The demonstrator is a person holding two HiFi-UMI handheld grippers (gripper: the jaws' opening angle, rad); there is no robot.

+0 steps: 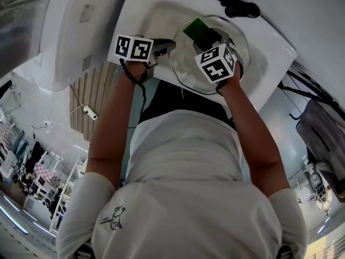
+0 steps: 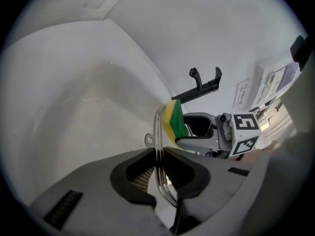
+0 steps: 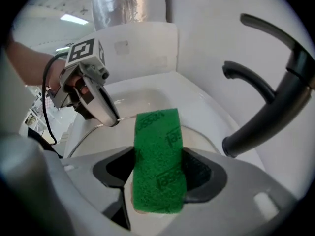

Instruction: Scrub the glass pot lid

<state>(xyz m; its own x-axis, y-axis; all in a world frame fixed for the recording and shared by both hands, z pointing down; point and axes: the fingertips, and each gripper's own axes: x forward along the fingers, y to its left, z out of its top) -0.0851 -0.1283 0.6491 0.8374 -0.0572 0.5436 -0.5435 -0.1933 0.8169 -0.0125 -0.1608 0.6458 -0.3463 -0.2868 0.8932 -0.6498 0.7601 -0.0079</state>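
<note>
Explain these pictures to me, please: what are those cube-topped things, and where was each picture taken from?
There is no robot here. A person holds a hand-held gripper in each hand, like big tongs. One picture looks down from a camera on the person's head. The other two come from cameras riding on each tool. Below is a white sink with a black faucet. The left hand-held gripper clamps the rim of a glass pot lid. The right hand-held gripper pinches a green and yellow sponge, held up at the lid.
</note>
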